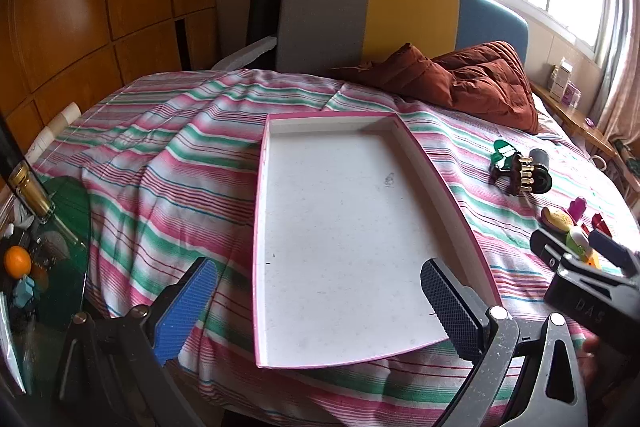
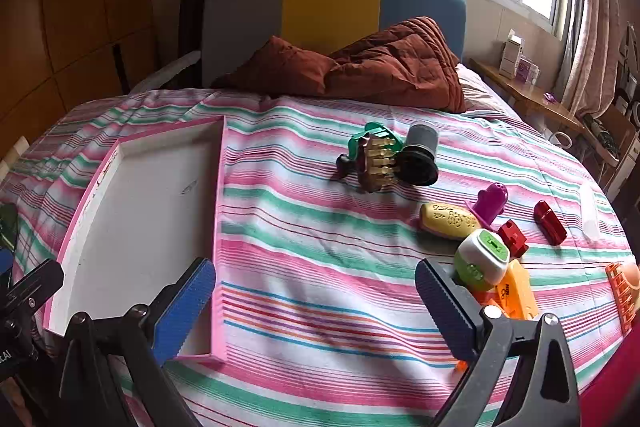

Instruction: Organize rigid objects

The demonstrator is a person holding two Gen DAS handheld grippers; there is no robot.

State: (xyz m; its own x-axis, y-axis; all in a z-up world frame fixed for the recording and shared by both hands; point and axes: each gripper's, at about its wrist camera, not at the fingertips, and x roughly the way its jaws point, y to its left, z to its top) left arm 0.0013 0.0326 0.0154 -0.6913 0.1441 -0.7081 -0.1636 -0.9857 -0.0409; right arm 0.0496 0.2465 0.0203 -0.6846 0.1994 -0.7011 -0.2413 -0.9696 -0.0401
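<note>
A shallow white tray with a pink rim (image 1: 436,171) lies empty on the striped bedspread; it also shows in the right wrist view (image 2: 219,227). My left gripper (image 1: 320,303) is open over the tray's near end. My right gripper (image 2: 316,303) is open and empty above the bedspread, right of the tray. Small rigid objects lie to the right: a brown massage comb (image 2: 378,163), a black-and-grey cylinder (image 2: 420,155), a green clip (image 2: 372,135), a yellow piece (image 2: 446,221), a purple piece (image 2: 490,203), red blocks (image 2: 550,221), a white-and-green gadget (image 2: 482,259) by my right finger, an orange piece (image 2: 518,291).
A rust-brown quilt (image 2: 384,67) lies at the head of the bed against a grey, yellow and blue headboard (image 2: 332,3). A glass side table (image 1: 60,211) with a bottle and an orange stands left. A wooden shelf (image 2: 528,99) runs under the window.
</note>
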